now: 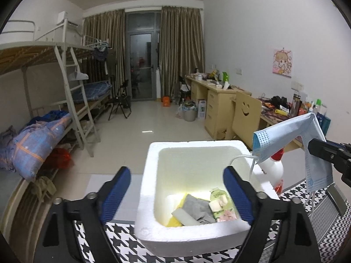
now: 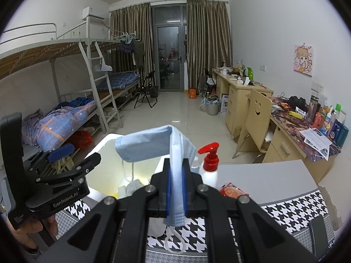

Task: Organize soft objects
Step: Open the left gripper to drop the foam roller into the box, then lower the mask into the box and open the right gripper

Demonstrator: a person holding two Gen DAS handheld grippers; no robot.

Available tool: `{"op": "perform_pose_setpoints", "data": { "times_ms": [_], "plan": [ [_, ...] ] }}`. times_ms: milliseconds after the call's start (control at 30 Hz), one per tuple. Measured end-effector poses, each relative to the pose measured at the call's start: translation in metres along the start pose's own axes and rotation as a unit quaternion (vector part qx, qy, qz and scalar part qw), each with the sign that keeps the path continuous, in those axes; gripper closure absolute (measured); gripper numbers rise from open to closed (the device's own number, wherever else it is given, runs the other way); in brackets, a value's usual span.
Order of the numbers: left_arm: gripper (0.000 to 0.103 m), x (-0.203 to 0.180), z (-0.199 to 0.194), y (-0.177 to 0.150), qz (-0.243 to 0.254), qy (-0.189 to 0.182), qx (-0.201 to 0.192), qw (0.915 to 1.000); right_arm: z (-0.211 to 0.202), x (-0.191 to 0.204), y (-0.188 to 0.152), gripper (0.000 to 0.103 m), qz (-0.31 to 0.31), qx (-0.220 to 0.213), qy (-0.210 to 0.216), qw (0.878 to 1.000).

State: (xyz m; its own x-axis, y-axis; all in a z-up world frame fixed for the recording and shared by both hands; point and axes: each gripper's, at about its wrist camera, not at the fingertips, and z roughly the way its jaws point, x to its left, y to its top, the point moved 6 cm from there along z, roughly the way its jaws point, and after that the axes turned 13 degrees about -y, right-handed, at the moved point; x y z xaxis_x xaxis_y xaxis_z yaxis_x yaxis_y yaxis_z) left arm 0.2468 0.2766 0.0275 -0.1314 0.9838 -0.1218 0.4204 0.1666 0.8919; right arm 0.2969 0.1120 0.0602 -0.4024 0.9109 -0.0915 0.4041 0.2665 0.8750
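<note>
A pale blue surgical mask [image 2: 153, 146] hangs draped over the right gripper [image 2: 175, 188], whose blue-padded fingers are clamped on its folded middle. One half juts out leftward over the white foam box [image 1: 149, 197], the other half droops down between the fingers toward the surface [image 2: 296, 206], and a white ear loop [image 2: 173, 244] dangles below it. From the left wrist view the same mask [image 1: 289, 135] sits at the right, just past the box's right rim, one ear loop [image 1: 245, 160] trailing over that rim.

The left gripper [image 1: 175, 195] hovers at the near side of the box with its fingers spread wide apart, nothing between them; the left finger is outside the box's left wall, the right finger over its interior.

Down in the box, at the near right corner, lies a grey cloth [image 1: 197, 210], a soft pack of tissues [image 1: 221, 206] with green print beside it, and something yellow [image 1: 174, 221] underneath.

Just beyond the box's right side stands a white pump bottle [image 2: 209, 164] with a red pump head, and a red snack packet [image 2: 232, 190] lies beside it. The surface wears a black-and-white houndstooth cover.
</note>
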Motion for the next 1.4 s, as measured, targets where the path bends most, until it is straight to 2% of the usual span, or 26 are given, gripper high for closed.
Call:
{"op": "perform_pose_setpoints", "data": {
  "times_ms": [200, 300, 400, 500, 600, 733, 933, 1067, 1400],
  "plan": [
    [0.001, 0.005, -0.006, -0.003, 0.003, 0.021, 0.001, 0.9998, 0.003, 0.008, 0.001, 0.092, -0.007, 0.002, 0.007, 1.0],
    [0.001, 0.007, -0.011, -0.004, 0.0, 0.016, -0.005, 0.9999, 0.004, 0.013, 0.0, 0.092, -0.013, 0.002, 0.01, 1.0],
    [0.001, 0.011, -0.015, -0.004, -0.011, 0.042, -0.006, 0.9991, 0.005, 0.018, 0.0, 0.092, -0.017, 0.003, 0.014, 1.0],
    [0.001, 0.018, -0.018, -0.007, -0.039, 0.033, 0.013, 0.9986, 0.007, 0.021, -0.001, 0.092, -0.019, 0.005, 0.019, 1.0],
    [0.001, 0.031, -0.031, -0.003, -0.048, 0.077, -0.021, 0.9956, 0.009, 0.023, -0.002, 0.092, -0.021, 0.006, 0.022, 1.0],
    [0.001, 0.04, -0.039, -0.003, -0.052, 0.098, -0.04, 0.993, 0.011, 0.024, -0.002, 0.092, -0.022, 0.009, 0.023, 0.999],
    [0.001, 0.048, -0.04, -0.007, -0.062, 0.095, -0.028, 0.9931, 0.014, 0.032, 0.0, 0.092, -0.028, 0.009, 0.026, 0.999],
    [0.001, 0.05, -0.042, -0.008, -0.05, 0.1, -0.024, 0.9934, 0.014, 0.037, 0.001, 0.092, -0.032, 0.009, 0.027, 0.999],
    [0.001, 0.057, -0.051, -0.013, -0.05, 0.098, -0.027, 0.9936, 0.02, 0.055, 0.006, 0.092, -0.042, 0.016, 0.032, 0.998]
  ]
}}
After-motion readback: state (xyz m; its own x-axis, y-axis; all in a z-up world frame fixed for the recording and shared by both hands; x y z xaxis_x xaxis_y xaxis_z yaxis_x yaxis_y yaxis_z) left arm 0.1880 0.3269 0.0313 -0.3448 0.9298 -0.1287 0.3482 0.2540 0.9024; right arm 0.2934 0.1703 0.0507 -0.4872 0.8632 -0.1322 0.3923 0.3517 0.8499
